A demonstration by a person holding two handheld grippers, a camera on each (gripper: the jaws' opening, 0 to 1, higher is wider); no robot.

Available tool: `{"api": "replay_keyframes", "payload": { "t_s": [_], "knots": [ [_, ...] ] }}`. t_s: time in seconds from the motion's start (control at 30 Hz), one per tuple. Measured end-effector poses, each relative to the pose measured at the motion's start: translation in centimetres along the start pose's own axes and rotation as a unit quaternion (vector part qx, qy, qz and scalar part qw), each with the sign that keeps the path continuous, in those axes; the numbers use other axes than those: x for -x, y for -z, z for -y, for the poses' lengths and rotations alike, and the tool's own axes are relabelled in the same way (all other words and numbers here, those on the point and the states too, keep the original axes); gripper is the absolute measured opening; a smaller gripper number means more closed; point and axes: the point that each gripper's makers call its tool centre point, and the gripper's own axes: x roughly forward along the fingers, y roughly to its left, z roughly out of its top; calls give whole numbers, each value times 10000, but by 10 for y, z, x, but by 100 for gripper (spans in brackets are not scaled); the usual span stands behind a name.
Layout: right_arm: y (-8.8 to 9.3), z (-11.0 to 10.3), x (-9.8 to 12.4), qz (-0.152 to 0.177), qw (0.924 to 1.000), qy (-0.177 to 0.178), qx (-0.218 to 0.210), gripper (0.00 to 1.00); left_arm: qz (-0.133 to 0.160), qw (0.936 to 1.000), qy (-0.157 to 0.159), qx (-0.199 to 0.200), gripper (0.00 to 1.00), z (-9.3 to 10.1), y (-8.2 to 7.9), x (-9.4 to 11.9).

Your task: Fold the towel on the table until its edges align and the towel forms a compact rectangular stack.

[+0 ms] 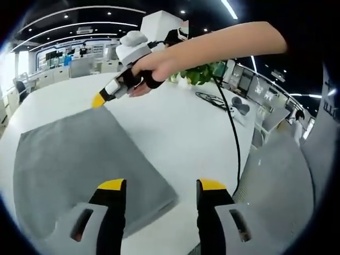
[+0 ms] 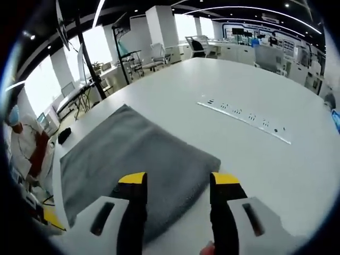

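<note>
A grey towel of soft, matt cloth with a fine napped pile lies flat on the smooth white surface, which carries a faint sheen from the ceiling lights. Above the towel's near edge, the left claw shows hard black plastic jaws with matt yellow tips and pale grey plastic housings. Over the towel's far corner, the right claw has the same yellow tip; a thin black rubbery cable trails beside it.

Left tool hovers open over the grey towel's corner.
</note>
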Motion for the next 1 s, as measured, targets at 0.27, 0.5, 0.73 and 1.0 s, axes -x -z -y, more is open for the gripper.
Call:
{"api": "replay_keyframes", "payload": {
  "t_s": [0.27, 0.5, 0.73, 1.0],
  "knots": [
    [14, 10, -1, -105, 9999, 67, -76, 42, -89, 9988, 299, -375, 34, 9, 4, -8],
    [13, 16, -10, -117, 9999, 56, -94, 38, -391, 9961, 414, -676, 25, 7, 18, -20],
    [14, 21, -18, -97, 9998, 60, -188, 32, -528, 9923, 616, -939, 22, 10, 28, -30],
    [15, 20, -21, -111, 9997, 107, -185, 23, -724, 9899, 541, -1096, 20, 9, 38, -39]
  ]
}}
